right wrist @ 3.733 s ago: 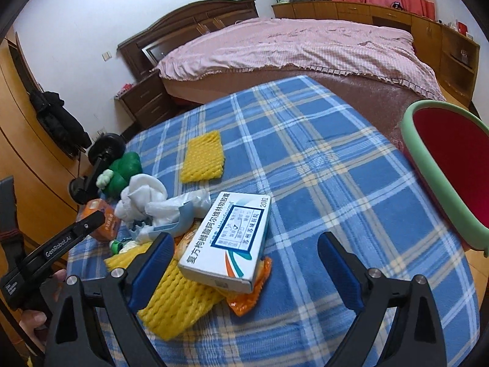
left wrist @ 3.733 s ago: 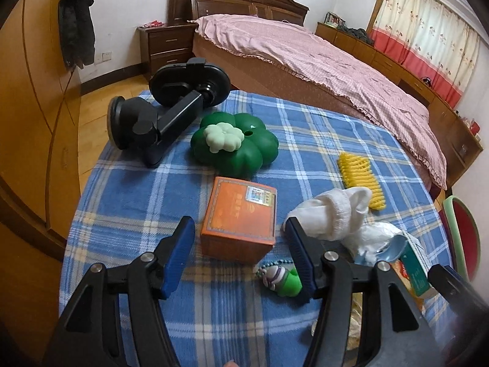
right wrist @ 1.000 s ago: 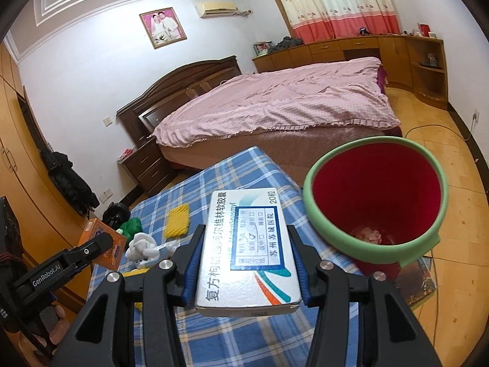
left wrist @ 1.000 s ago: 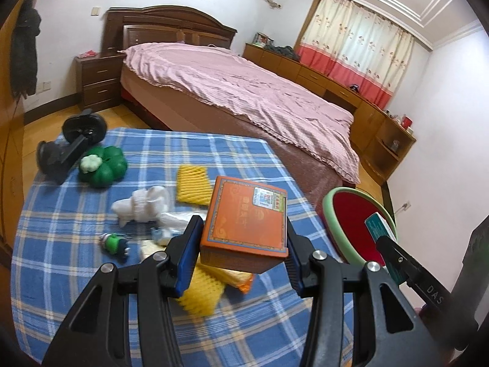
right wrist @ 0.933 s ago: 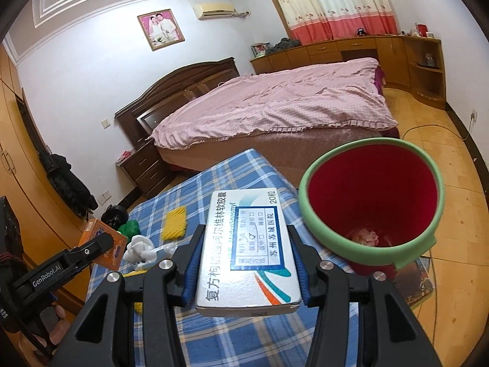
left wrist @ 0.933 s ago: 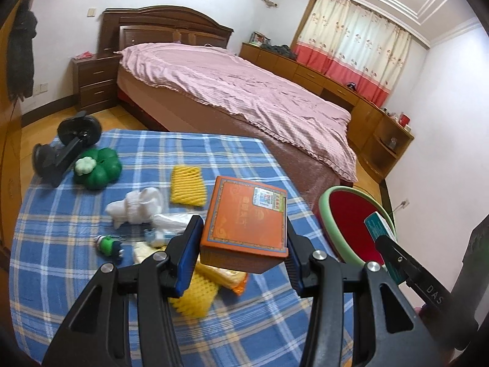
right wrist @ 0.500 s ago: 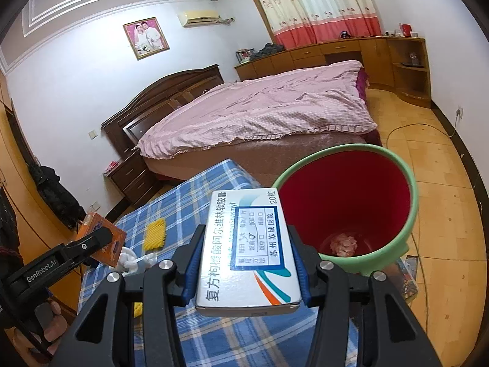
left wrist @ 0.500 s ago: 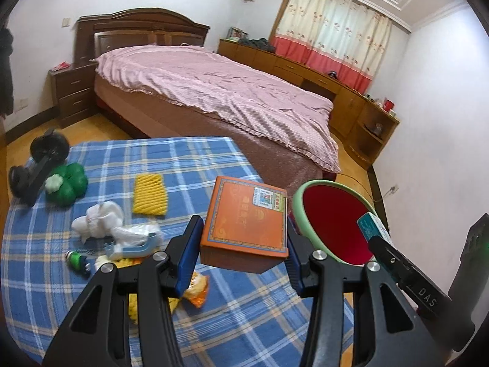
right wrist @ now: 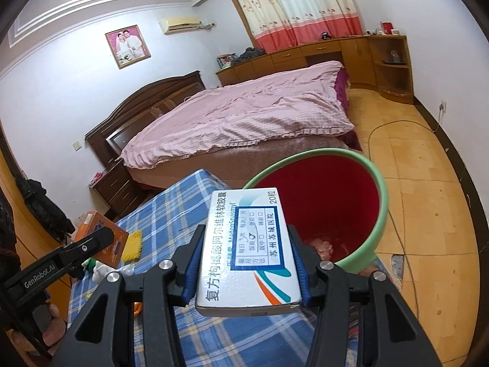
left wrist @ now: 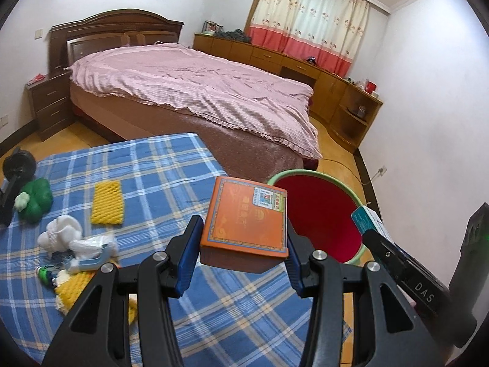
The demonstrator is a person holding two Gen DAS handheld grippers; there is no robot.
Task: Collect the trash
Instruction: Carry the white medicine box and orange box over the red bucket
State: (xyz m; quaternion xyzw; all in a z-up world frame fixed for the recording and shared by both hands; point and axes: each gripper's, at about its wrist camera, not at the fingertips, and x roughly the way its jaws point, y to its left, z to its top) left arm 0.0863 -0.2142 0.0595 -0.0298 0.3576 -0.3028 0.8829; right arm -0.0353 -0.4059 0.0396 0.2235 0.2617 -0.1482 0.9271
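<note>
My left gripper (left wrist: pixel 241 253) is shut on an orange box (left wrist: pixel 246 218), held in the air over the right edge of the blue plaid table (left wrist: pixel 159 183). My right gripper (right wrist: pixel 247 272) is shut on a white medicine box (right wrist: pixel 249 250), held near the rim of the red bin with a green rim (right wrist: pixel 324 208). The same bin (left wrist: pixel 321 214) stands on the floor just beyond the orange box in the left wrist view. Some pink scrap lies at the bin's bottom. The right gripper's arm and its box end (left wrist: pixel 366 218) show at the right of the left wrist view.
On the table lie a yellow foam net (left wrist: pixel 107 203), white crumpled paper (left wrist: pixel 62 234), more yellow netting (left wrist: pixel 70 293), a green clover toy (left wrist: pixel 35 198) and a black holder (left wrist: pixel 15 174). A pink-covered bed (left wrist: pixel 195 91) stands behind, wooden cabinets along the far wall.
Both grippers have swung to the right with their boxes. The bin has come closer and more central in both views, and the table items have slid to the left.
</note>
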